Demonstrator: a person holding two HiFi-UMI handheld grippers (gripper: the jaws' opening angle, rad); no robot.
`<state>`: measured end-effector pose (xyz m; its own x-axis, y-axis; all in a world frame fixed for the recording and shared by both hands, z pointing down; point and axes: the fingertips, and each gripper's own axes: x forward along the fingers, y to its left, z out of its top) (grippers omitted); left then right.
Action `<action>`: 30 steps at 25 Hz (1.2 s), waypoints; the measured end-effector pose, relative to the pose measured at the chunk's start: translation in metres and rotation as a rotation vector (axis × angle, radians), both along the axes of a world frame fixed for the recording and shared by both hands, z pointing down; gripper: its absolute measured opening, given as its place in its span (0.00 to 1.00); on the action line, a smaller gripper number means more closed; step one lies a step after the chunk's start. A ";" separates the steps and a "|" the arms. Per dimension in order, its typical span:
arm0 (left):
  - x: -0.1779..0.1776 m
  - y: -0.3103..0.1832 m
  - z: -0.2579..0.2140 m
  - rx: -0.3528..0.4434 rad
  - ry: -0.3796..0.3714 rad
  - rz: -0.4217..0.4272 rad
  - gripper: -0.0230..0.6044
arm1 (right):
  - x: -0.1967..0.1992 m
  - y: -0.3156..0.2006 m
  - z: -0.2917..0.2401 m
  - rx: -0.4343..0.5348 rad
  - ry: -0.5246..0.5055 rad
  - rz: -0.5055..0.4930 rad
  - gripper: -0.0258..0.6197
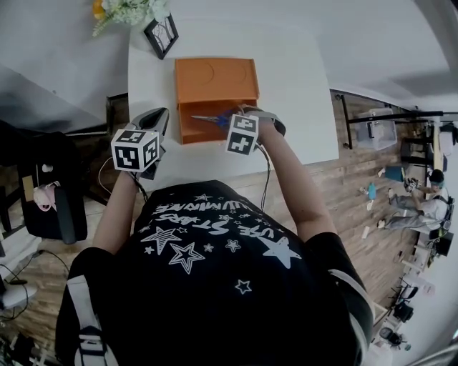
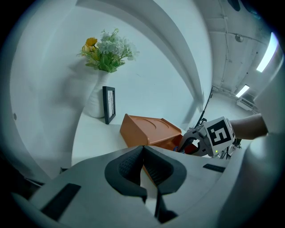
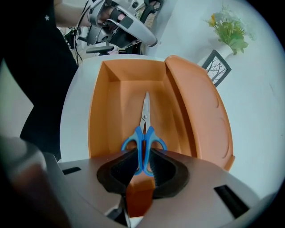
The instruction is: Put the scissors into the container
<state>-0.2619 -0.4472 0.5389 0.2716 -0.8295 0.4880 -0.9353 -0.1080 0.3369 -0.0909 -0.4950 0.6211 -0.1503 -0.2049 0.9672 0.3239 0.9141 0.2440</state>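
Observation:
An orange container [image 1: 215, 77] stands on the white table [image 1: 300, 107], its lid [image 3: 200, 102] swung back and the box part [image 3: 107, 116] open. Scissors [image 3: 144, 129] with blue handles hang over the open box, blades pointing away from me into it. My right gripper [image 3: 142, 162] is shut on the handles; in the head view it [image 1: 240, 114] hovers at the container's near right with the scissors [image 1: 213, 119]. My left gripper [image 1: 159, 118] sits just left of the container, jaws together with nothing between them [image 2: 142, 153]. The left gripper view catches the container [image 2: 149, 131] and the right gripper [image 2: 191, 142].
A small black picture frame [image 1: 161, 34] and a white vase [image 2: 95, 100] of flowers [image 1: 129, 8] stand at the table's far left corner. A dark chair [image 1: 43, 186] is on the floor to the left. The table's right edge drops to wooden flooring.

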 end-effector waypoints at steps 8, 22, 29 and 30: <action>0.003 -0.007 0.005 -0.008 0.001 0.011 0.07 | 0.001 -0.007 0.001 -0.032 -0.041 0.063 0.19; 0.020 -0.001 0.002 -0.010 -0.015 0.030 0.07 | 0.020 -0.018 -0.035 -0.028 -0.284 0.262 0.22; 0.041 0.019 -0.011 0.000 -0.034 0.029 0.07 | 0.042 0.000 -0.071 0.030 -0.503 0.367 0.17; 0.045 0.024 -0.013 0.000 -0.039 0.031 0.07 | 0.048 0.005 -0.074 0.033 -0.524 0.380 0.17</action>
<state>-0.2166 -0.4235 0.5261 0.2780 -0.8210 0.4986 -0.9439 -0.1370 0.3006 -0.0434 -0.4905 0.5471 -0.5117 -0.3648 0.7779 -0.1901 0.9310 0.3116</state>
